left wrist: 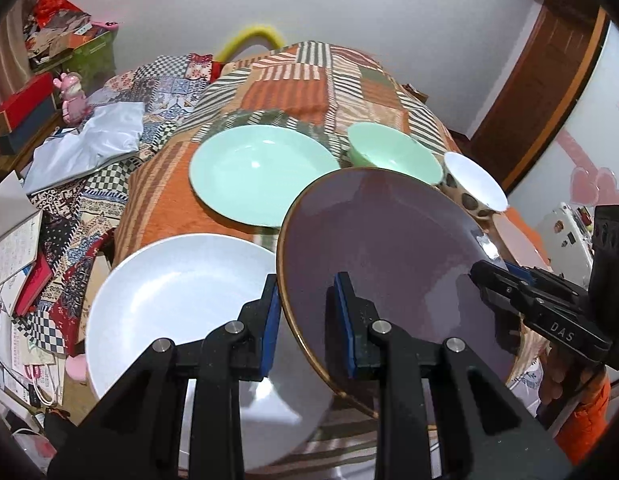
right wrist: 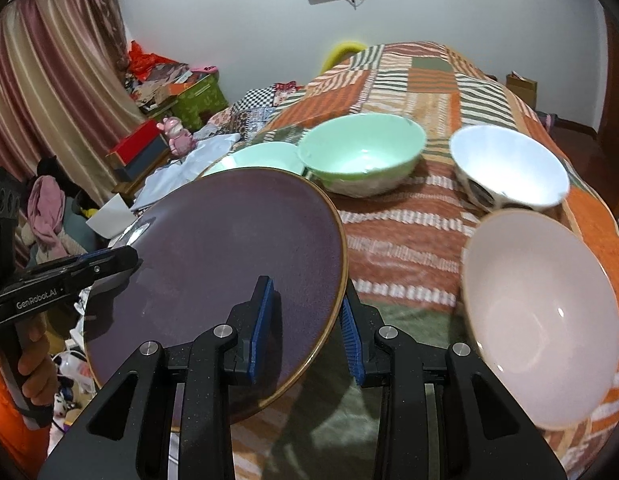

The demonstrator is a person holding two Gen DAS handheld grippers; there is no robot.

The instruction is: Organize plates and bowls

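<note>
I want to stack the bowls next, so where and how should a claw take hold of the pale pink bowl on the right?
Take the pink bowl by its thin rim, at the near edge facing the right claw, one pad inside and one outside. It sits upright and open on the patchwork cloth, and its wide body looks too broad to span. Both claws currently clamp the purple plate.

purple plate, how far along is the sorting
Nothing looks stacked yet. In hand: the purple plate is off the bed, its rim clamped by the left gripper and right gripper. Left: white plate, green plate, green bowl, spotted bowl and pink bowl, each lying separately.
</note>
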